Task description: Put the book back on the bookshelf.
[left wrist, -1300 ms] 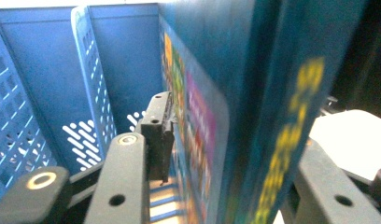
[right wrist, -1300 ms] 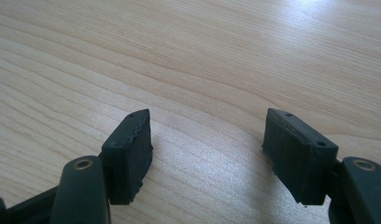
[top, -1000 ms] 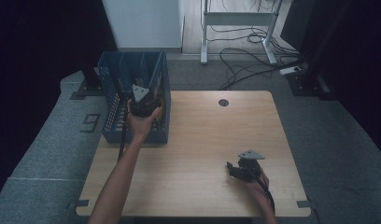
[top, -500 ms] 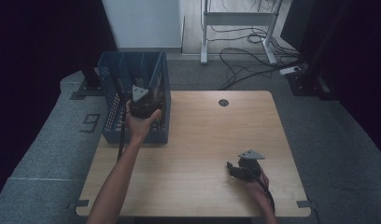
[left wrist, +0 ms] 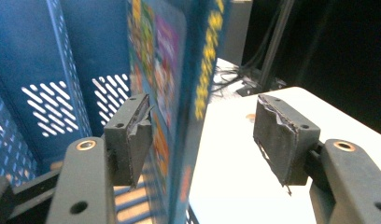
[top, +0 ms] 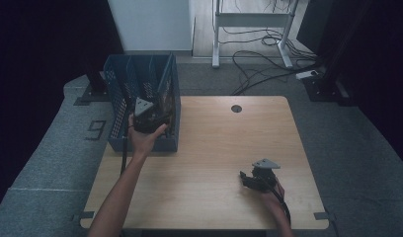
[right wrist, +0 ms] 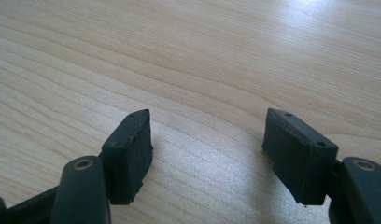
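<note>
A blue slotted rack (top: 121, 94) stands at the table's far left corner. A thin, colourful book (left wrist: 167, 74) stands upright in its right-hand slot, seen as a dark slanted edge (top: 166, 91) from above. My left gripper (left wrist: 202, 121) reaches over the rack's near wall. Its jaws straddle the book and have just been opening. The left pad (left wrist: 132, 140) is close to the cover and the right pad (left wrist: 282, 135) is well off it. My right gripper (top: 249, 178) rests low on the wooden table (top: 214, 133) at the near right, open (right wrist: 207, 126) with nothing between its pads.
A round cable hole (top: 236, 108) sits near the table's far edge. Cables (top: 259, 59) and a metal frame leg lie on the floor beyond. The rack's perforated dividers (left wrist: 44, 102) stand to the left of the book.
The left hand has drawn back a little toward the rack's near wall. The right gripper has stayed put.
</note>
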A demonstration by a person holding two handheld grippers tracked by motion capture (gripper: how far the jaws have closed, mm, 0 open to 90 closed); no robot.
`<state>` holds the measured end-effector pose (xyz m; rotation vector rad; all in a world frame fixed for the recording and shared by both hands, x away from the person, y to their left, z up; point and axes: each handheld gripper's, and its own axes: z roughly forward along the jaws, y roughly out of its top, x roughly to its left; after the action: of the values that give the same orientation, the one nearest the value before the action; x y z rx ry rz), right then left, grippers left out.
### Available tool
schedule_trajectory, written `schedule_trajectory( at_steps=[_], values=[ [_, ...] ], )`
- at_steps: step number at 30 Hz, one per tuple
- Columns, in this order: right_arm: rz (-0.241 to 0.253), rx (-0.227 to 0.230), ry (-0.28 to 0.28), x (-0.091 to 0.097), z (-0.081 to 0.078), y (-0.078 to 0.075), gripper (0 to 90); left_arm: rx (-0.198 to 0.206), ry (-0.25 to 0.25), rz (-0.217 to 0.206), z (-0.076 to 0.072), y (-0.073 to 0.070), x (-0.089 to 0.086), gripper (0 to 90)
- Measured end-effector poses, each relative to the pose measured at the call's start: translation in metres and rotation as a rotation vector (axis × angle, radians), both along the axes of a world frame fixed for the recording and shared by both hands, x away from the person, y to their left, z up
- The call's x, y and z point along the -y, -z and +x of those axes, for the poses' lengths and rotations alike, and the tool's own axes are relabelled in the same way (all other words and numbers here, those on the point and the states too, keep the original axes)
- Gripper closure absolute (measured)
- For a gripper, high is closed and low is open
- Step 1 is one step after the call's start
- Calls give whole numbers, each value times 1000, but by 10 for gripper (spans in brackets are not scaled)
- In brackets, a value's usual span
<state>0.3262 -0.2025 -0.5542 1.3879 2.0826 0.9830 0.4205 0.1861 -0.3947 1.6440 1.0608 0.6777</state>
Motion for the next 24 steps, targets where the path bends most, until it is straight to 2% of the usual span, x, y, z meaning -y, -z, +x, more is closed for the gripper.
schedule_trajectory(
  at_steps=[1,2,3,4,8,9,15,20,24],
  values=[
    [-1,-2,-1,0,0,0,320,-10,19,-4,-6,3,-2,369],
    [-1,-2,-1,0,0,0,320,-10,19,-4,-6,3,-2,367],
    [-1,-2,-1,0,0,0,320,-17,33,-2,-14,7,-5,367],
    [-1,-2,-1,0,0,0,320,-17,33,-2,-14,7,-5,366],
    [-1,-2,1,0,0,0,320,-30,60,-6,-29,14,-11,365],
    [-1,-2,2,0,0,0,320,-36,76,-12,-37,17,-13,363],
    [0,-4,3,-1,0,0,320,-56,111,-10,-53,26,-17,362],
    [-2,-3,1,-1,0,0,319,-90,145,-5,-68,37,-22,359],
    [-2,-3,1,-1,0,0,320,-98,157,7,-81,47,-24,352]
  ],
)
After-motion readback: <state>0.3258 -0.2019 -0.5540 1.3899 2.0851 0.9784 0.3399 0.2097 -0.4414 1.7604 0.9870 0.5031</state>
